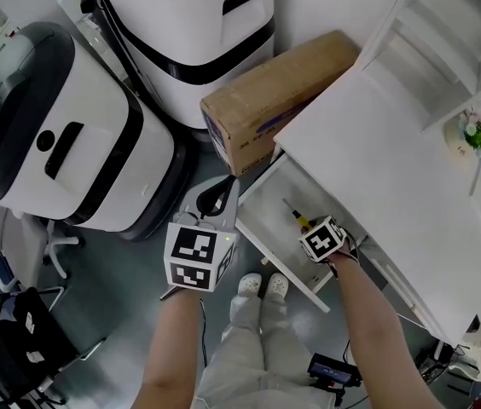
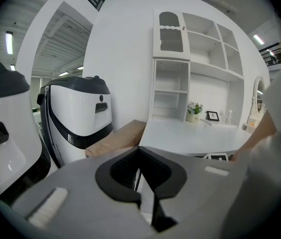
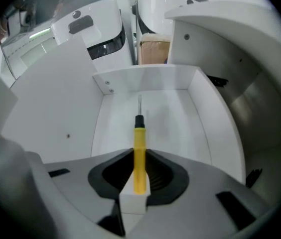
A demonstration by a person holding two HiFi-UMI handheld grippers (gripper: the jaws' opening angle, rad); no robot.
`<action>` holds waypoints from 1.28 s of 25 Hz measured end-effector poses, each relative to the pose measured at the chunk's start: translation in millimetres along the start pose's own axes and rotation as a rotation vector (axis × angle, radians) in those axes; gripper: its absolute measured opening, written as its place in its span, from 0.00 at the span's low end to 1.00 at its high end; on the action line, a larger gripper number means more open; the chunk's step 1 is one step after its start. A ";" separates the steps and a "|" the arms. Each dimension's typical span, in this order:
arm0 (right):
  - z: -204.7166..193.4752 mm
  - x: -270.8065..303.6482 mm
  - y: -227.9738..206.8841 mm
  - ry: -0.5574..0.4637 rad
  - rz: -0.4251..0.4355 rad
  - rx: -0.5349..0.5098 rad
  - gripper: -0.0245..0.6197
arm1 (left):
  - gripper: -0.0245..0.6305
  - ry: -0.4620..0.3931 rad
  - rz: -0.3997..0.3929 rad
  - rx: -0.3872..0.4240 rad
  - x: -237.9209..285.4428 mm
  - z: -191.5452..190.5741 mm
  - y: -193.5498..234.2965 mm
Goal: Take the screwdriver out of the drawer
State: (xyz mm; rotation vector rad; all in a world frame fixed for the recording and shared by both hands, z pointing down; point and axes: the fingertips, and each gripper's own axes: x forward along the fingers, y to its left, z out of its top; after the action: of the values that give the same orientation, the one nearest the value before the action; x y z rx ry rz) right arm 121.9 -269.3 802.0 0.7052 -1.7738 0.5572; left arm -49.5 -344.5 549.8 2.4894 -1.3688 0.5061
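A screwdriver [image 3: 139, 138] with a yellow handle and a thin metal shaft points away from me over the floor of the open white drawer [image 3: 115, 128]. My right gripper [image 3: 139, 159] is shut on its handle and points steeply down into the drawer. In the head view the screwdriver [image 1: 296, 215] shows just beyond the right gripper [image 1: 303, 221], inside the drawer [image 1: 266, 220] pulled out from under the white desk. My left gripper [image 1: 217, 196] hovers left of the drawer, shut and holding nothing; in its own view the left gripper [image 2: 140, 156] faces the desk.
A cardboard box [image 1: 275, 92] lies on the floor against the white desk [image 1: 377, 169]. Two large white-and-black machines [image 1: 61, 143] [image 1: 189, 32] stand to the left. White shelves [image 1: 445, 41] rise at the back right. A black chair [image 1: 27, 339] is at lower left.
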 end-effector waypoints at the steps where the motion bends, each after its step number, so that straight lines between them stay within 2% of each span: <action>1: 3.7 -5.2 0.7 -0.009 -0.004 -0.004 0.16 | 0.05 -0.007 0.000 0.003 -1.8 4.7 -0.5; 9: 29.1 -59.2 10.2 -0.082 -0.018 -0.034 0.16 | 0.05 -0.060 0.005 0.031 -18.1 43.1 -2.1; 14: 48.0 -98.9 10.7 -0.166 -0.035 -0.018 0.16 | 0.05 -0.117 0.013 0.045 -27.0 77.8 0.8; 18: 51.6 -129.4 15.3 -0.190 -0.035 -0.018 0.16 | 0.05 -0.160 0.015 0.058 -38.8 102.4 -3.2; 24: 70.1 -181.6 15.3 -0.303 -0.051 0.014 0.16 | 0.05 -0.226 -0.005 0.056 -54.0 136.2 -16.3; 32: 90.2 -252.4 12.4 -0.440 -0.116 -0.019 0.16 | 0.05 -0.324 -0.021 0.073 -74.6 177.7 -33.1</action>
State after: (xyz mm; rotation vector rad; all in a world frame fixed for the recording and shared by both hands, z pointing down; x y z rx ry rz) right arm 110.1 -273.8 534.0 0.9649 -2.1220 0.3199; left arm -26.9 -338.3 355.6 2.7331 -1.4552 0.1529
